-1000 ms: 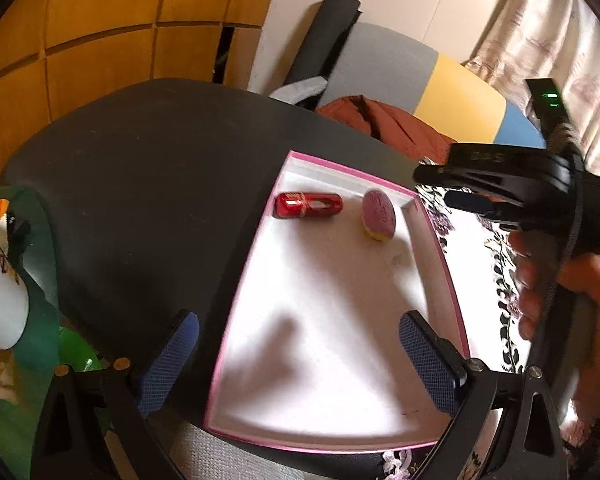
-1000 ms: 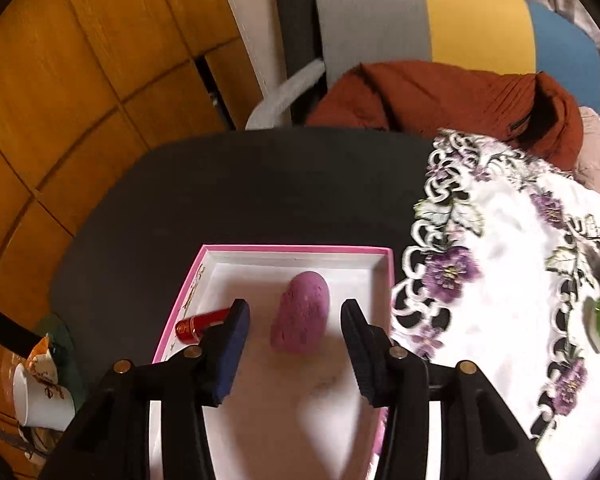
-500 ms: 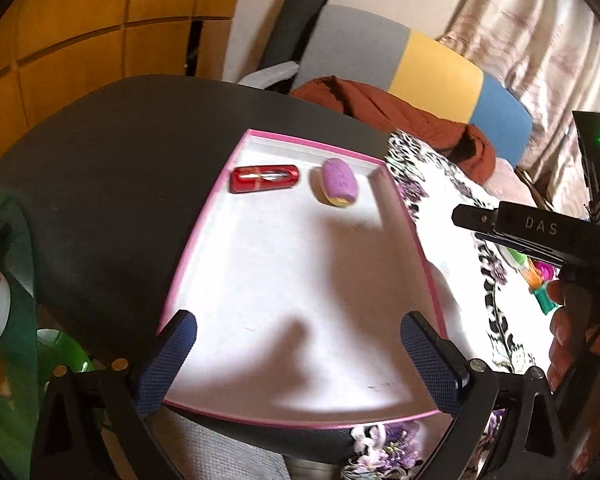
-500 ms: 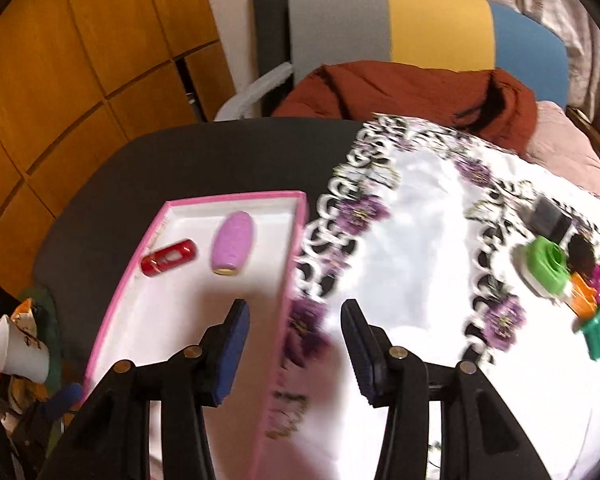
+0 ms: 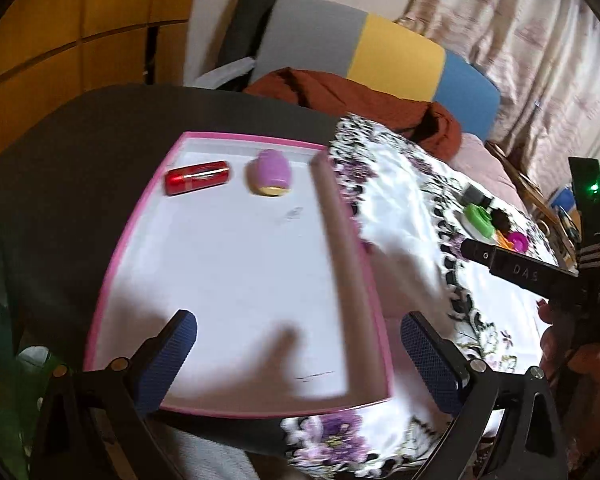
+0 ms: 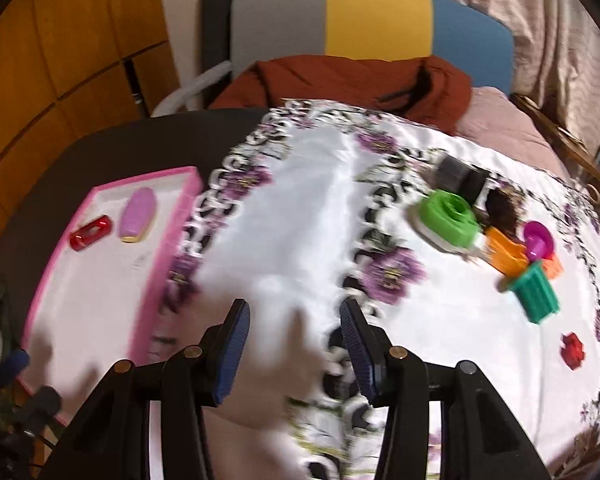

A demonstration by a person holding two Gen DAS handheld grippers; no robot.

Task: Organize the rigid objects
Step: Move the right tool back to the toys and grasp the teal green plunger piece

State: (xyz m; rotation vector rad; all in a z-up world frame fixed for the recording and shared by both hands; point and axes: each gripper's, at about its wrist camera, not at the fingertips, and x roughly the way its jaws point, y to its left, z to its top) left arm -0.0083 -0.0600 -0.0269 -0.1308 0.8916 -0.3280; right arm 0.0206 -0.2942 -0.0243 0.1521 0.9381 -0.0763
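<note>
While right gripper [image 6: 294, 356] gapes empty, green ring [image 6: 448, 216] well ahead, rightward.

The tablecloth [image 6: 300, 216] is shiny, satiny cloth; the red cylinder [image 5: 198, 177] looks glossy; the cabinet [image 6: 60, 52] is smooth wood.

Dark round table [image 6: 112, 140], its near and right part covered by a white cloth [image 6: 300, 208] with purple flower and black cutwork border, glossy where the light falls. Behind the table's far edge: a chair back [image 6: 364, 20] in grey, yellow and blue panels, a rust-brown garment [image 6: 340, 80] heaped on its seat, a black roll [image 5: 252, 20] standing upright against a pale wall [image 5: 220, 0]. Left: orange-brown wooden panelling [image 6: 60, 40] with dark seams. Right: pale patterned curtain [image 5: 520, 40]; pinkish fabric [image 6: 500, 120] beyond the cloth's far right edge.
</note>
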